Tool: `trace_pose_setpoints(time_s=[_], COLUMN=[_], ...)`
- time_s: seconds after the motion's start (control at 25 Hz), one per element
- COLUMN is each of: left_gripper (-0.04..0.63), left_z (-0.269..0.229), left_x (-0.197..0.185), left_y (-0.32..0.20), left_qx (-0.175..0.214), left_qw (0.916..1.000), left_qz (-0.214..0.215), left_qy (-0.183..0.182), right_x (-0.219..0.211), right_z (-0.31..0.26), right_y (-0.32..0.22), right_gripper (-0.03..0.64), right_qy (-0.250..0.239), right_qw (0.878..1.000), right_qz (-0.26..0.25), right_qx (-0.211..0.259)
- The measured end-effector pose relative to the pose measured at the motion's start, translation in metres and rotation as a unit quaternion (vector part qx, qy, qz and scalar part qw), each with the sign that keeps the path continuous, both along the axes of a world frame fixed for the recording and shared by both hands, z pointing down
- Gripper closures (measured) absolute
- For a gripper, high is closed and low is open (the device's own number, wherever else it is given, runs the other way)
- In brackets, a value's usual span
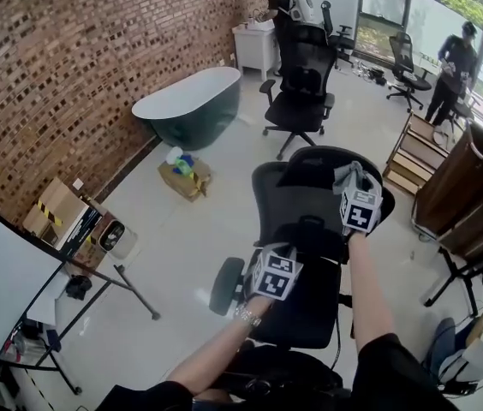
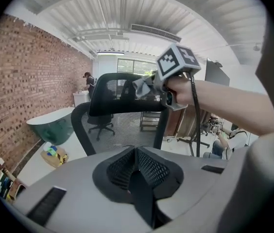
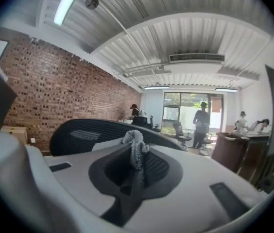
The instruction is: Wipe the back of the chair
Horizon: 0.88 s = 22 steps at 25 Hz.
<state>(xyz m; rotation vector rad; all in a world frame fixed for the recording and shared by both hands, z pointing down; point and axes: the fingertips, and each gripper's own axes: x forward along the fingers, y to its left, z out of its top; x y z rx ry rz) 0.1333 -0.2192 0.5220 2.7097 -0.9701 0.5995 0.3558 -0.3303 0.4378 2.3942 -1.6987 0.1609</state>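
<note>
A black mesh office chair stands right in front of me, its back facing me. My right gripper is up at the top right of the chair's back, shut on a grey cloth. In the right gripper view the cloth bunches out of the closed jaws, just over the curved headrest. My left gripper is lower, near the seat and the left armrest, shut with nothing in it. The left gripper view shows the mesh back ahead and the right gripper with the cloth at the headrest.
A second black chair and a teal bathtub stand further back. A cardboard box lies on the floor at the left. A wooden cabinet is at the right, a white table at the near left. Two people work at the far end.
</note>
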Motion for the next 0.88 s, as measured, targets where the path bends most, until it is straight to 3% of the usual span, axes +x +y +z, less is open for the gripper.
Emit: trace_pose_setpoints(time_s=[0.16,0.28,0.44,0.56,0.64,0.76,0.88], left_gripper=[0.571,0.571,0.571,0.571,0.571,0.571,0.571], left_z=[0.004,0.009,0.015,0.018,0.018,0.015,0.014], left_x=[0.008,0.01,0.003,-0.007,-0.013,-0.018,-0.017], left_y=[-0.002,0.0,0.0,-0.005,-0.007,-0.007,-0.007], left_qx=[-0.013,-0.023,-0.032,-0.034,-0.035,-0.037,-0.04], left_qw=[0.9999,0.9996,0.9992,0.9989,0.9985,0.9979,0.9977], left_qz=[-0.005,-0.008,-0.018,-0.031,-0.04,-0.053,-0.054], left_qy=[0.009,0.015,0.015,0.009,0.007,0.006,0.005], right_x=[0.051,0.051,-0.018,-0.097,-0.136,-0.161,-0.139], right_z=[-0.021,-0.022,-0.013,0.01,0.019,0.012,0.013], right_y=[0.043,0.06,0.038,0.0,-0.021,-0.043,-0.049], right_gripper=[0.569,0.571,0.571,0.569,0.571,0.571,0.569], right_qy=[0.028,0.006,-0.035,-0.053,-0.064,-0.071,-0.043], right_qw=[0.999,0.998,0.998,0.992,0.986,0.983,0.988], right_qz=[0.041,0.051,-0.024,-0.116,-0.151,-0.17,-0.145], right_qx=[0.014,0.026,0.035,0.002,-0.018,-0.022,-0.039])
